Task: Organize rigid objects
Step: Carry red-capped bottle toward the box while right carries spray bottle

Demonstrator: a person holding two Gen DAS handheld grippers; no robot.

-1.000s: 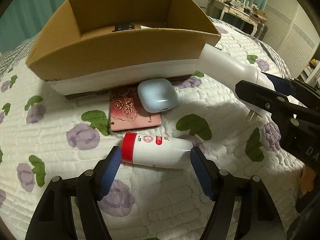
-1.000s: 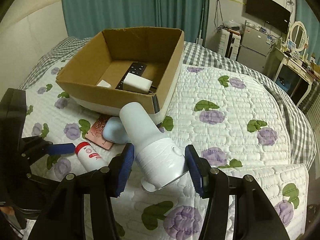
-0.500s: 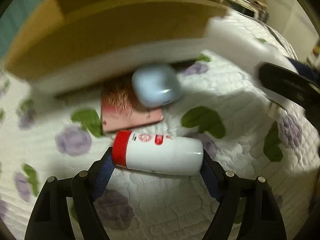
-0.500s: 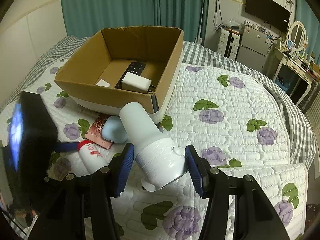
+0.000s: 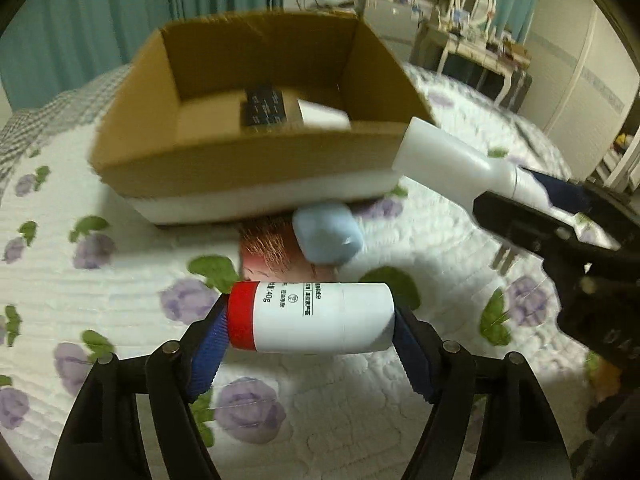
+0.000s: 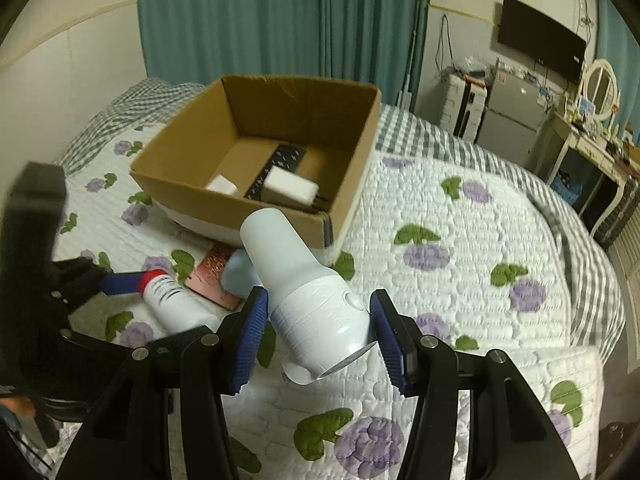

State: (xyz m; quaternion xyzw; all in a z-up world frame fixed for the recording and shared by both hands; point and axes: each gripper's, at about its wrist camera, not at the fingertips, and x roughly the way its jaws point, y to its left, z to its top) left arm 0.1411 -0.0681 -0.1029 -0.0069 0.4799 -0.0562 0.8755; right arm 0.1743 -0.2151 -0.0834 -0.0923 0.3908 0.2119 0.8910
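My left tool (image 5: 310, 330) is clamped end to end on the red-capped white bottle (image 5: 316, 316), carried crosswise clear of the quilted bed (image 5: 100, 280) so it can go over the near wall of the cardboard box (image 5: 248, 168). My right tool (image 6: 316, 334) grips the white hair dryer (image 6: 308, 296) by its fat body, nozzle aimed at the same box for the same reason. Inside lie a black remote (image 6: 280, 170) and two white blocks (image 6: 290, 188), leaving floor space. On the bed, against the box's near side, wait a pale blue case (image 5: 326, 238) and a pink patterned card (image 5: 266, 250), probably a phone case; blur hides detail. The two loads travel close together and could collide at the rim.
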